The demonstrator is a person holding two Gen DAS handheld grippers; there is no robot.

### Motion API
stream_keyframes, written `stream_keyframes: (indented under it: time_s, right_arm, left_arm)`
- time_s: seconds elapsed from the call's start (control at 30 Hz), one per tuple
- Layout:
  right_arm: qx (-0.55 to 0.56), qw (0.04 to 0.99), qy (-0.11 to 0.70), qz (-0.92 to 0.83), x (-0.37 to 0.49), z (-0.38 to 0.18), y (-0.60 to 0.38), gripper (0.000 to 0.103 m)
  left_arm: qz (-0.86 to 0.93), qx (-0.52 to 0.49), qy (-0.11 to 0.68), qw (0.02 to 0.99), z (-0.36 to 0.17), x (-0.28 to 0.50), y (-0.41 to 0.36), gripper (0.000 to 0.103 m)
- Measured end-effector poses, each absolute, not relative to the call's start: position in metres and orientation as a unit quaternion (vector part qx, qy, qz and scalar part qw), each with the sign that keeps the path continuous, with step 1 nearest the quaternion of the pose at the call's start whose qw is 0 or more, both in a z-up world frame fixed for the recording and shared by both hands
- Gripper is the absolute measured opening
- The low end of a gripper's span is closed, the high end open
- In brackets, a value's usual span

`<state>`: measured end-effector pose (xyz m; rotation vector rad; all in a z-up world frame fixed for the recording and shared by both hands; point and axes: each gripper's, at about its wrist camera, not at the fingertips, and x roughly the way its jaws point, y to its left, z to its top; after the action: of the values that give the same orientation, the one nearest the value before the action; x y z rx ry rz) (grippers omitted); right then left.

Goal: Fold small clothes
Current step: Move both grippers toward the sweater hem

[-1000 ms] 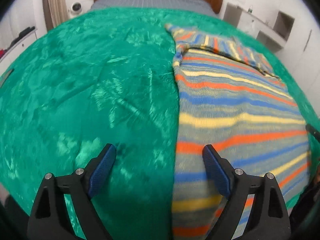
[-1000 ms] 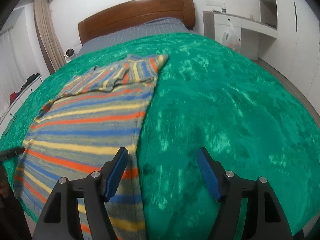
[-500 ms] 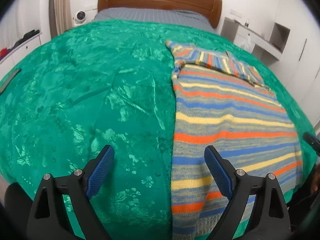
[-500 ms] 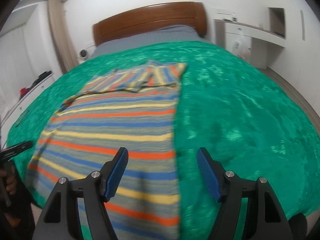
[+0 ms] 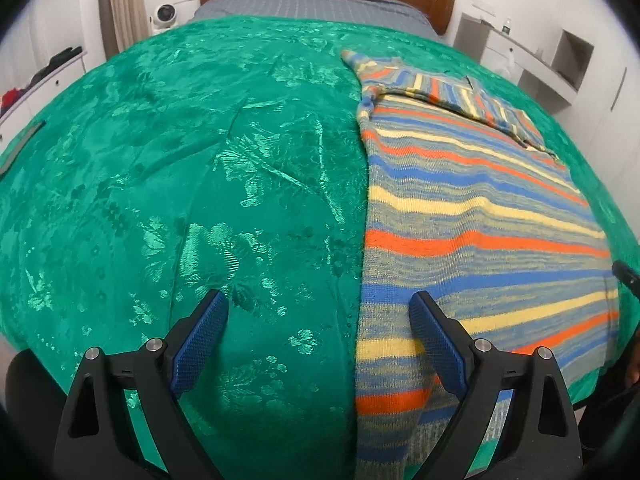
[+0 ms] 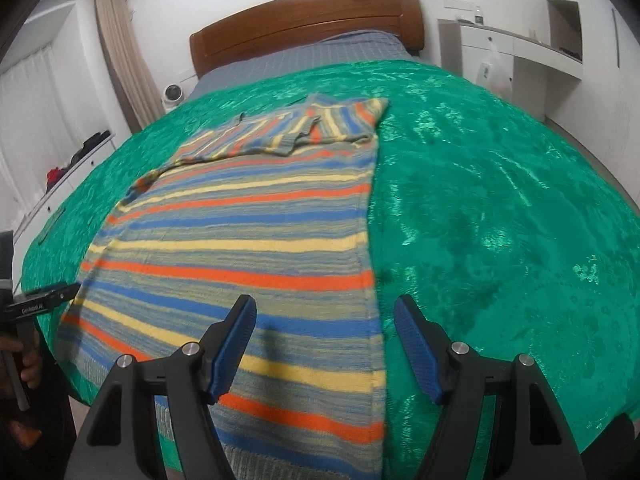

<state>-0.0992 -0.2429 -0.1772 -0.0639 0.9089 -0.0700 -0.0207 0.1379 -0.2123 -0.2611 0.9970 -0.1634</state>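
Note:
A striped knitted sweater (image 5: 472,216) in grey, blue, yellow and orange lies flat on a green bedspread (image 5: 200,168), its sleeves folded across the far end. My left gripper (image 5: 318,320) is open and empty, held above the sweater's left edge near the hem. In the right wrist view the sweater (image 6: 256,240) fills the left half, and my right gripper (image 6: 324,328) is open and empty above the sweater's right edge near the hem. The left gripper's tip (image 6: 48,296) shows at the far left of that view.
A wooden headboard (image 6: 308,20) and grey sheet (image 6: 304,56) lie at the bed's far end. White shelves (image 6: 520,48) with a plastic bag stand at the right. A small white camera (image 5: 164,14) and a curtain are at the left, beside a low white cabinet (image 5: 36,84).
Both grippers have pulled back and risen from the bed, so more of the sweater and its hem shows. Both stay open and empty. The sweater has not moved.

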Motion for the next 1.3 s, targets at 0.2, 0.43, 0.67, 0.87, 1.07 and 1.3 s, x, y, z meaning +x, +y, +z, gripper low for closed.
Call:
stream_keyframes:
  time_s: [0.2,0.43,0.67,0.87,1.07,1.3]
  right_arm:
    - [-0.035,0.901,0.43,-0.041,-0.099,-0.175,-0.243,0.071]
    - [-0.039,0.903,0.426,-0.044,-0.099,-0.174,-0.243,0.071]
    - [-0.041,0.904,0.422,-0.046,-0.1,-0.174,-0.243,0.071]
    - [-0.04,0.904,0.422,-0.048,-0.1,-0.174,-0.244,0.071]
    - [-0.04,0.904,0.423,-0.047,-0.1,-0.174,-0.245,0.071]
    - [-0.04,0.904,0.423,-0.047,-0.1,-0.174,-0.245,0.071]
  left_arm:
    - [-0.06,-0.15,0.452,0.878,-0.204,-0.026,0.15,0.093]
    - [-0.026,-0.173,0.439,0.881,-0.202,-0.027,0.167,0.093]
    - [-0.007,-0.182,0.434,0.882,-0.202,-0.028,0.175,0.093]
    - [-0.003,-0.18,0.433,0.883,-0.202,-0.027,0.176,0.093]
    - [0.003,-0.182,0.43,0.884,-0.202,-0.029,0.179,0.093]
    - [0.006,-0.184,0.429,0.884,-0.202,-0.029,0.181,0.093]
